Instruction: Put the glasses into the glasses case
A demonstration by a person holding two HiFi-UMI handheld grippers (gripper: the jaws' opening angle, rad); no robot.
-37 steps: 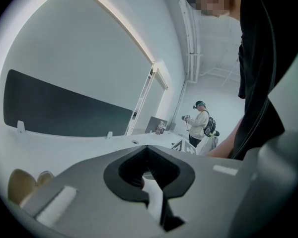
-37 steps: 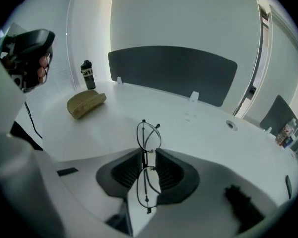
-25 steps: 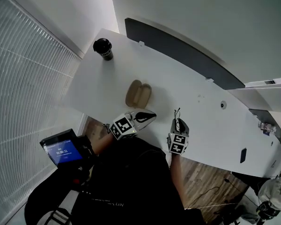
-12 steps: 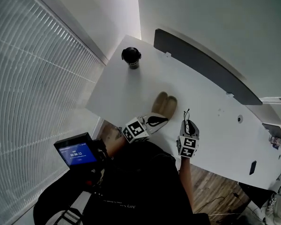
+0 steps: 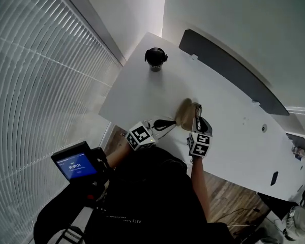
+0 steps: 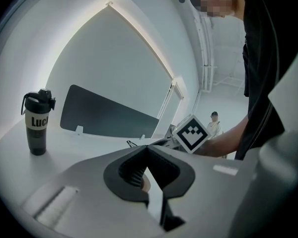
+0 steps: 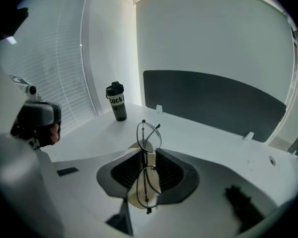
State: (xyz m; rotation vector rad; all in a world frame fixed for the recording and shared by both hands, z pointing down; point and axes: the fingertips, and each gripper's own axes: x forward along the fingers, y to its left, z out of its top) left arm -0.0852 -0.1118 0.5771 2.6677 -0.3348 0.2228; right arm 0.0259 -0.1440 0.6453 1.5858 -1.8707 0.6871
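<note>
Head view, change: right gripper (image 5: 197, 122) and left gripper (image 5: 165, 123) have moved from well apart to just beside the tan glasses case (image 5: 184, 114).
Right jaws: clamped on folded glasses (image 7: 148, 168), above the case.
Left jaws: closed together, empty.
Meaning: approach judged complete; insertion is next.

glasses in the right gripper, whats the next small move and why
Probably ease the glasses down toward the tan glasses case and stop just above its hollow. The right gripper has its jaws clamped on the frame, and the head view puts it right at the case's edge, with the case showing just below the jaws.
</note>
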